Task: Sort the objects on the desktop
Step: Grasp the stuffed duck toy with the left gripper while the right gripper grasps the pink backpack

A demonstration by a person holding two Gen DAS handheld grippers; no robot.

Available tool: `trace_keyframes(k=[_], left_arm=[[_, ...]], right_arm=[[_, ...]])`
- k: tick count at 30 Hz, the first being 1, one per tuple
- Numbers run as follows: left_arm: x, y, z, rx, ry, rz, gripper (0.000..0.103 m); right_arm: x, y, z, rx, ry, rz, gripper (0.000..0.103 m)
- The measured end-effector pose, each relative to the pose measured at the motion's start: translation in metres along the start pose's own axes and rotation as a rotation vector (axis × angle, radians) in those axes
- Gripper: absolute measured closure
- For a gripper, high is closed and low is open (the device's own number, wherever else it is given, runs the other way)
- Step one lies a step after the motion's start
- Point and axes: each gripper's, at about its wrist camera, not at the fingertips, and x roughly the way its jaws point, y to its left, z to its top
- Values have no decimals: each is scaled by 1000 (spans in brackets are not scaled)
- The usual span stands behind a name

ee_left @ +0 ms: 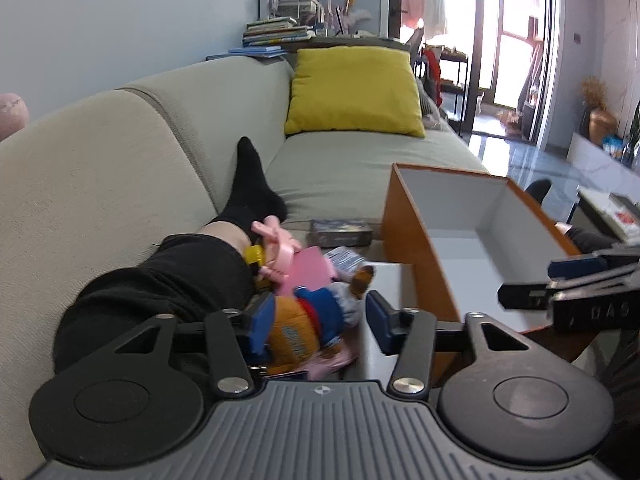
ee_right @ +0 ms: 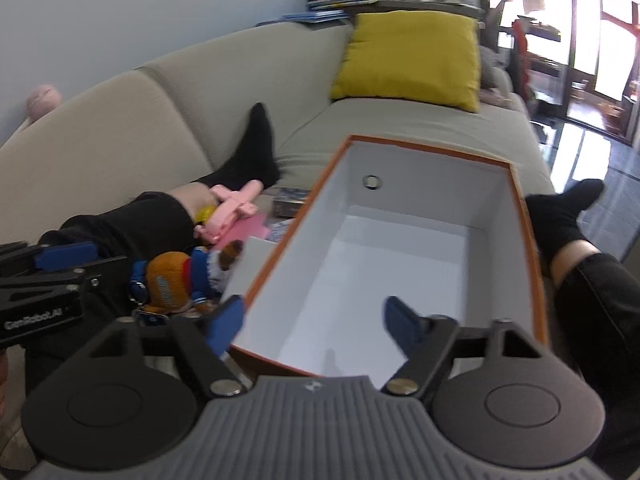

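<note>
Now left tongs [ee_left: 316,320] straddle the plush toy [ee_left: 304,320] beside the box [ee_left: 420,248].

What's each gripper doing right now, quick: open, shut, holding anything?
Left gripper: open, jaws around the plush toy, not clearly pressing it.
Right gripper: open, straddling the near wall of the orange box, gripping nothing.

White lettering reading "GenRobot.AI" stands on the black side of the left hand-held gripper [ee_right: 80,268], seen at the left edge of the right wrist view. In the left wrist view, the black body of the right hand-held gripper [ee_left: 532,284] carries pale letters that read "DAS" before the frame cuts them off. The plush toy [ee_left: 298,330] bears blue lettering on its orange front, too blurred to read.
</note>
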Motion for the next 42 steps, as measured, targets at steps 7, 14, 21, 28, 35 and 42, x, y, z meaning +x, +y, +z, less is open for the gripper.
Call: trace_keyframes(k=[7,14,21,28,35,42], left_arm=[[15,-5,5,231,67,-18,53],[49,-19,2,442,146,-42,51],[81,-34,-17,632,197,0,51],[105,-37,-33,769,265,77,50],[117,-32,-31,773,298,66,36],[134,-19,-19,730,311,56,33]], right_arm=[[24,23,29,-134,28,110,47],[63,48,49,-265,115,197,58],[94,61,53,-341,200,244,68],[123,72,50,-374,252,275,68],[132,76,53,-378,243,268,67],[127,68,56,-351,217,234,59]])
